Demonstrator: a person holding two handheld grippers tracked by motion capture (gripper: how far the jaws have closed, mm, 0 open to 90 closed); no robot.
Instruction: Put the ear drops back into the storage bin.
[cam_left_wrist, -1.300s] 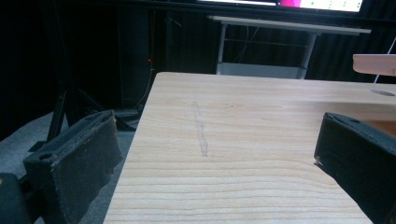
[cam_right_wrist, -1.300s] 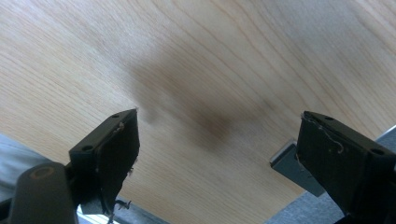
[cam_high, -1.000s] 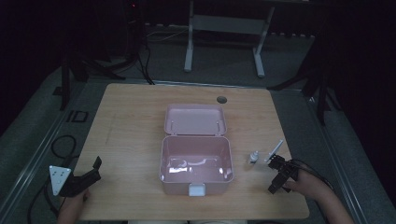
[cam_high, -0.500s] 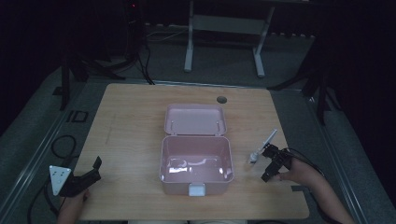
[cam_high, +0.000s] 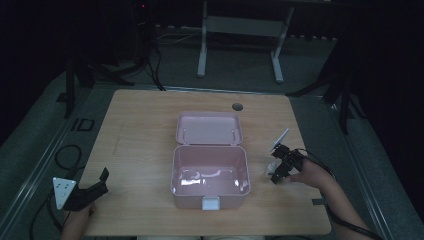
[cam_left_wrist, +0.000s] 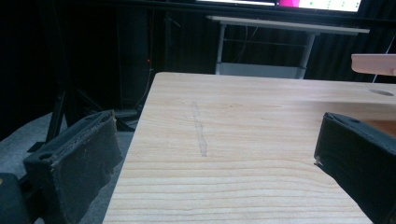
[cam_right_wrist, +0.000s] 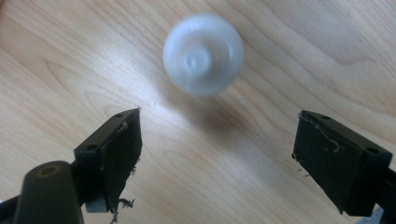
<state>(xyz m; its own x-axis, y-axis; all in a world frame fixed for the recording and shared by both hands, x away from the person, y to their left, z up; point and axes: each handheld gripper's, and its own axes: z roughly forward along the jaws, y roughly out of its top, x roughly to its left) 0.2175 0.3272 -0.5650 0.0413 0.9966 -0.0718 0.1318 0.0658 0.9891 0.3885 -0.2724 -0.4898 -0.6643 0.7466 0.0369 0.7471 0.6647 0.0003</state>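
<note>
An open pink box (cam_high: 190, 197) stands mid-table, its lid (cam_high: 209, 128) laid back behind it. A small white round thing (cam_high: 271, 167) sits on the wood just right of the box; from above it looks like a blurred white disc (cam_right_wrist: 203, 53). My right gripper (cam_high: 278, 167) hovers over it and points down. Its jaws have just been closing a little but still stand wide, with nothing between them, and the white thing lies beyond the tips (cam_right_wrist: 217, 154). My left gripper (cam_high: 102, 181) rests open at the table's near left edge, over bare wood (cam_left_wrist: 215, 154).
The table (cam_high: 145, 130) has a round cable hole (cam_high: 237, 106) at the back. A corner of the pink lid (cam_left_wrist: 373, 63) shows at the right of the left gripper view. Dark floor, cables and a metal stand (cam_high: 240, 25) lie beyond the far edge.
My right gripper has moved left, toward the box, and now stands over the small white thing. The left gripper and the box have not moved.
</note>
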